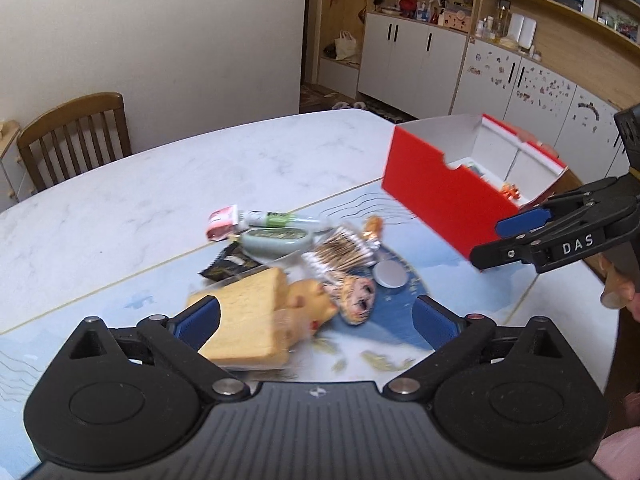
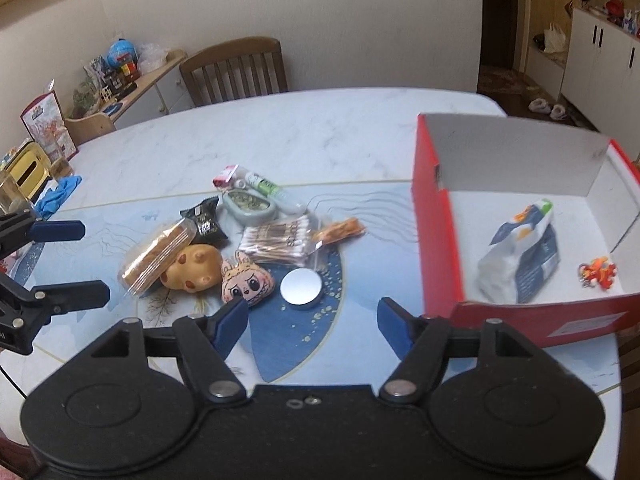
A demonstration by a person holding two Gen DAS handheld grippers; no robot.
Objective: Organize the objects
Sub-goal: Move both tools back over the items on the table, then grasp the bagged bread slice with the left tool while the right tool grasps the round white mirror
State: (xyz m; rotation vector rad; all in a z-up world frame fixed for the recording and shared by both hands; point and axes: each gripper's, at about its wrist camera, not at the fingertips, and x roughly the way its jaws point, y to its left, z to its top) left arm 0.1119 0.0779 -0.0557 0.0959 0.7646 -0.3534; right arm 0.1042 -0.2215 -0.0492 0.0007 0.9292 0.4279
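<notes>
currently: both grippers open over the pile, box partly filled

left wrist view. the left gripper fills the bottom of the frame with its jaws spread wide and nothing pressed by either pad. the wrapped bread slice lies in the lower centre, close against the left-hand pad; contact cannot be judged through the blur. it will likely handle as light and soft inside a slippery clear wrapper, so take it across its flat faces with mild pressure. right of it lie a tan squeeze toy and a plush face charm, both soft and forgiving of any hold. the cotton swab pack sits at centre, light and crinkly. the red box stands in the right half of the frame on the table. the right gripper enters from the right edge, jaws apart and empty.

right wrist view. the right gripper sits at the bottom, jaws open, holding nothing. between and just above the pads lies a round silver tin: stiff, smooth and low, so it is best gripped across its rim. the plush face charm lies just above the left-hand pad. the red box occupies the right of the frame and holds a white pouch and a small orange toy. the left gripper shows at the left edge, open.
</notes>
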